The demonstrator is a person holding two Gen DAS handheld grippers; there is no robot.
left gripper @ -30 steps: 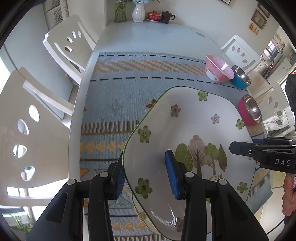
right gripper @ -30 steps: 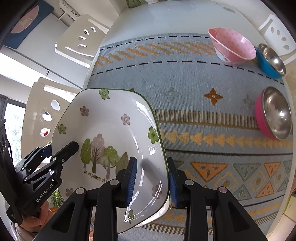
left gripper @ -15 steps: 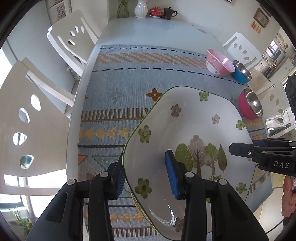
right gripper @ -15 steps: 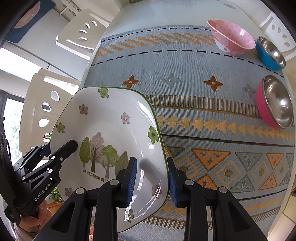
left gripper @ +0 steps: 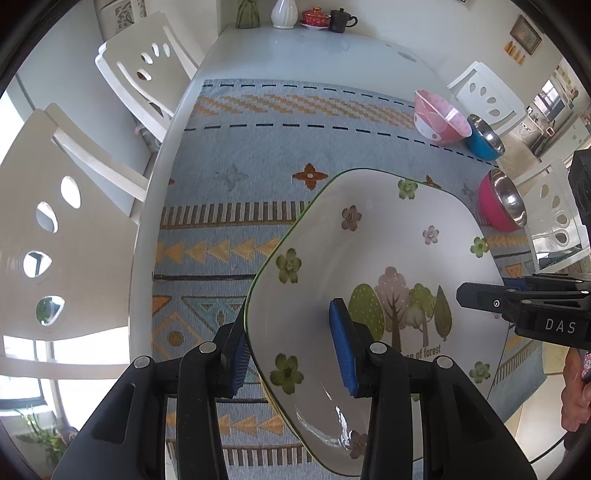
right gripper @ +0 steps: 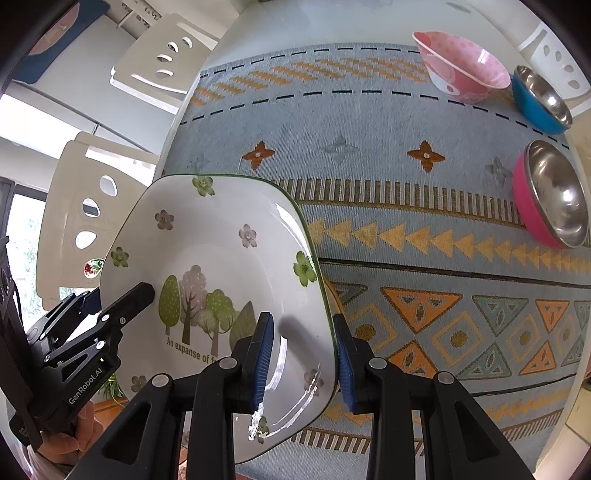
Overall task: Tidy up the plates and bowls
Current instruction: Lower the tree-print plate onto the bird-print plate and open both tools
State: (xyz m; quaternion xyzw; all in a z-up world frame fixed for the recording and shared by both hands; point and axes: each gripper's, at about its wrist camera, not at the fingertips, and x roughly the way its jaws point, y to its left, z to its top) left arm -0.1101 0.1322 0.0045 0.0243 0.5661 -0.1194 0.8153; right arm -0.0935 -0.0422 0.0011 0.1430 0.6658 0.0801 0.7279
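A white squarish plate (left gripper: 391, 266) (right gripper: 218, 254) painted with trees and green flowers hangs above the patterned cloth, carried by both grippers. My left gripper (left gripper: 291, 347) is shut on its left rim, and my right gripper (right gripper: 303, 354) is shut on its right rim. Each gripper shows in the other's view at the plate's far side: the right gripper (left gripper: 517, 306), the left gripper (right gripper: 107, 317). At the far right of the table stand a pink bowl (left gripper: 439, 118) (right gripper: 461, 70), a blue steel-lined bowl (left gripper: 484, 140) (right gripper: 543, 99) and a magenta steel-lined bowl (left gripper: 502, 203) (right gripper: 550, 195).
The blue patterned tablecloth (right gripper: 388, 206) covers most of the white table (left gripper: 306, 51). White chairs (left gripper: 51, 221) stand along the left side, and more chairs (left gripper: 484, 92) on the right. Vases, a red pot and a dark cup (left gripper: 340, 20) sit at the far end.
The plate, gripped by both grippers, has pulled back toward the table's near end and perhaps higher, so more cloth shows beyond it. Both grips are unchanged.
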